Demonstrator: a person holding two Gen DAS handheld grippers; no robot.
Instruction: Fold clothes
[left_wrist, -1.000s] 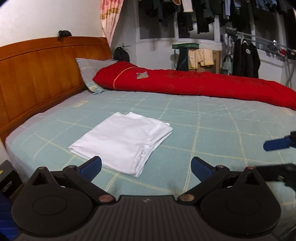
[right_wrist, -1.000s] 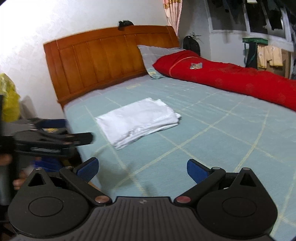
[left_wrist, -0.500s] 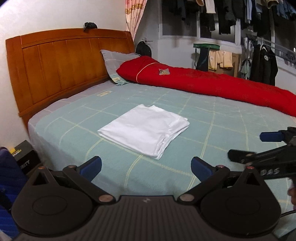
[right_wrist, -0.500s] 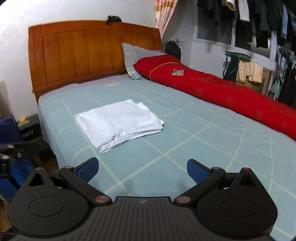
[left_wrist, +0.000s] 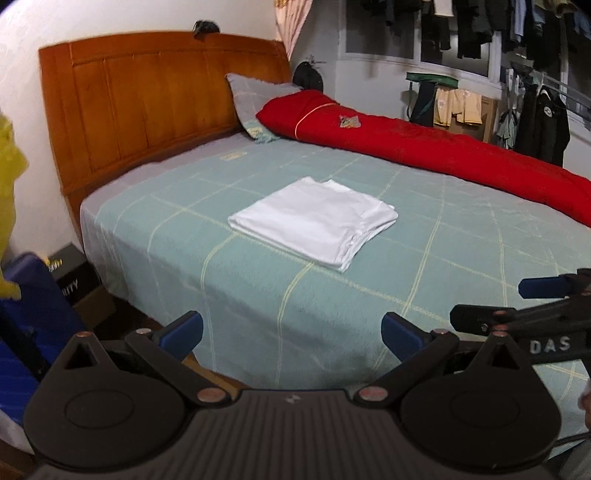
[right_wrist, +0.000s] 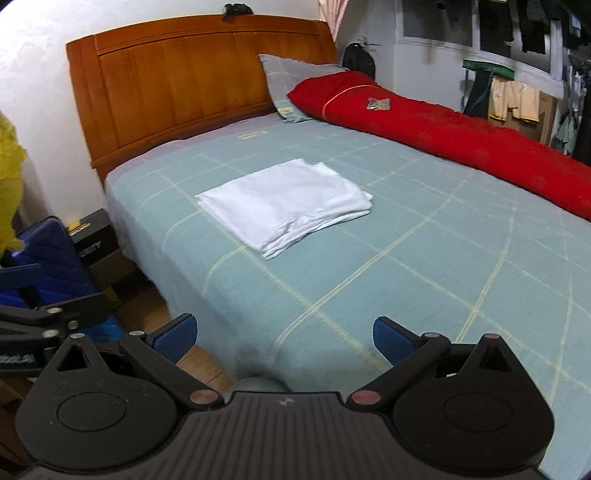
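Note:
A white garment lies folded into a neat rectangle on the pale green checked bed sheet; the right wrist view has the same garment left of centre. My left gripper hangs open near the bed's front edge, well short of the garment, with nothing between its blue pads. My right gripper is open too, empty, at a similar distance. The right gripper also shows at the right edge of the left wrist view, and the left gripper's arm at the left edge of the right wrist view.
A rolled red quilt runs along the bed's far side, with a grey pillow against the wooden headboard. A blue case and a black box stand on the floor left of the bed. Clothes hang at the back right.
Both grippers have drawn back from the bed and swung left, so the folded garment looks smaller and farther away. The floor beside the bed has come into view. Both stayed open.

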